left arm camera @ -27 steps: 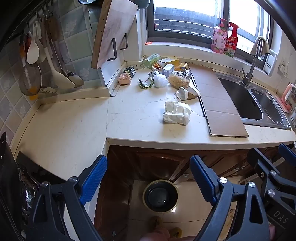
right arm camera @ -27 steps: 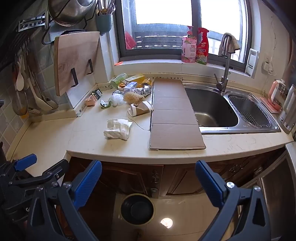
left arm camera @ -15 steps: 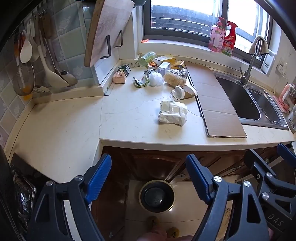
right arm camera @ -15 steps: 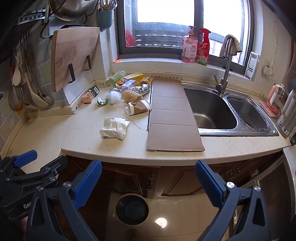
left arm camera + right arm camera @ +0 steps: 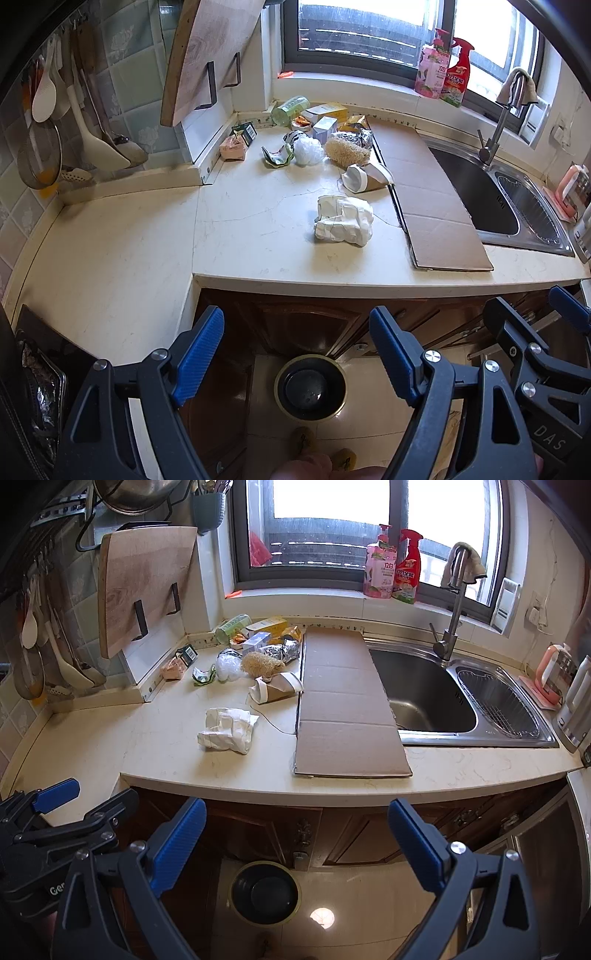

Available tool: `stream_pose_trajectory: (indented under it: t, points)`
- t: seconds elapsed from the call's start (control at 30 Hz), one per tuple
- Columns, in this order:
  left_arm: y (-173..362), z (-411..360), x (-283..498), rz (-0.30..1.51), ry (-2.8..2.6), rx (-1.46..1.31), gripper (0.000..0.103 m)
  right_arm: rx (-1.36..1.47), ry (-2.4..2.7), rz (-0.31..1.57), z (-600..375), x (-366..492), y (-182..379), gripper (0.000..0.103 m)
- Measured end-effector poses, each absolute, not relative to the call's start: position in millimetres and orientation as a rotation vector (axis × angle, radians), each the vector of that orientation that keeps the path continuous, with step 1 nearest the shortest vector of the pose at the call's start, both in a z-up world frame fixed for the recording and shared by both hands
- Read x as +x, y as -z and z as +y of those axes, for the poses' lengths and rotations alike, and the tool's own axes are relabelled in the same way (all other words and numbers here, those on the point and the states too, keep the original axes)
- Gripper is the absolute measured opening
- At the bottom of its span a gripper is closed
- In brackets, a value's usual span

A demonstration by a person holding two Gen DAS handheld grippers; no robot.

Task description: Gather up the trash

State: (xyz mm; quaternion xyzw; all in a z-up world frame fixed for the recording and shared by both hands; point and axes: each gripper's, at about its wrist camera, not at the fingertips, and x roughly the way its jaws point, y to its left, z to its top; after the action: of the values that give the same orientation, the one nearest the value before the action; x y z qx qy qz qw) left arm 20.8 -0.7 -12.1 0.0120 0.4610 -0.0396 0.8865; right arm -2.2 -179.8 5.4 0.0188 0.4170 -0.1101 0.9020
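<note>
Trash lies on the cream counter (image 5: 258,229): a crumpled white paper (image 5: 343,221) (image 5: 229,729), a paper cup (image 5: 365,177) (image 5: 275,690) on its side, a flat cardboard sheet (image 5: 432,206) (image 5: 343,701), and a heap of wrappers, boxes, foil and a green bottle (image 5: 291,109) at the back. A round black bin (image 5: 310,387) (image 5: 264,891) stands on the floor below. My left gripper (image 5: 295,347) and right gripper (image 5: 297,834) hover open and empty in front of the counter edge, above the bin, side by side.
A steel sink (image 5: 424,690) with a tap lies right of the cardboard. A wooden cutting board (image 5: 144,587) leans on the left wall beside hanging utensils (image 5: 55,110). Spray bottles (image 5: 406,568) stand on the windowsill. Brown cabinet doors (image 5: 369,834) run under the counter.
Both views have drifted only slightly towards the counter. The left jaws stand a little narrower than at the earliest frame. Nothing on the counter has moved.
</note>
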Motion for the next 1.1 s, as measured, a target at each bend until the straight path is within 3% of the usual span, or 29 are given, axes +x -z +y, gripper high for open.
stream_pose_trajectory:
  t: [1.1]
  points:
    - [22,10,13,0.97,0.074,0.046,0.079,0.05,0.231,0.879,-171,-7,4,0.1]
